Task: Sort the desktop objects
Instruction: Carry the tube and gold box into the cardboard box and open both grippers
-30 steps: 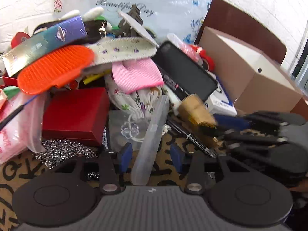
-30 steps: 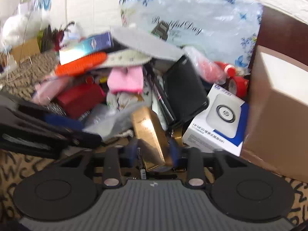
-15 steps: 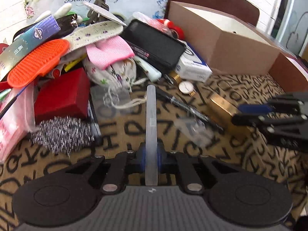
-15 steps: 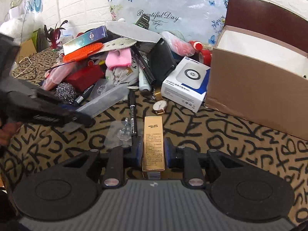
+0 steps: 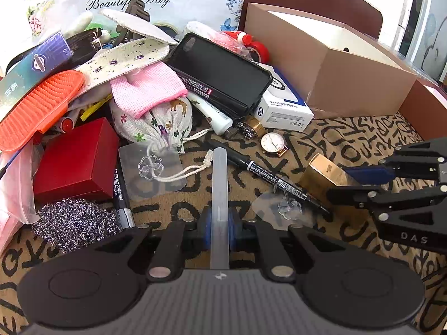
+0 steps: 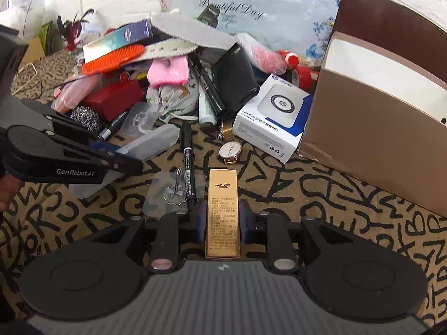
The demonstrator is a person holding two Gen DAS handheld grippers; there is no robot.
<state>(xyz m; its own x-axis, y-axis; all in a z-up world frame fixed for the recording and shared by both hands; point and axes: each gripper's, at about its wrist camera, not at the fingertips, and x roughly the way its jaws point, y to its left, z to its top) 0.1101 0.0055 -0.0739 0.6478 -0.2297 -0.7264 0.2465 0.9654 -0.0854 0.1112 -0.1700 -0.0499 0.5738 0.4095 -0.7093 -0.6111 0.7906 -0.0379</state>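
In the left wrist view my left gripper (image 5: 220,227) is shut on a long translucent plastic case (image 5: 220,184), which sticks out forward above the patterned tablecloth (image 5: 363,128). The right wrist view shows my right gripper (image 6: 222,217) shut on a slim gold box (image 6: 222,195), held lengthwise between the blue pads. From the left wrist view the right gripper (image 5: 360,184) is at the right edge with the gold box (image 5: 324,170) in it. From the right wrist view the left gripper (image 6: 123,159) holds the translucent case (image 6: 151,142) at the left.
A heap of objects lies at the back: a black phone case (image 5: 220,67), an orange brush (image 5: 39,103), a red box (image 5: 75,162), a steel scourer (image 5: 72,223). A black marker (image 5: 268,178), a watch (image 5: 272,142), a white boxed charger (image 6: 273,114) and an open cardboard box (image 5: 349,64) are nearby.
The left jaws closed on the translucent case and drew it back out of the heap. The right gripper carried the gold box away from the heap, toward the right.
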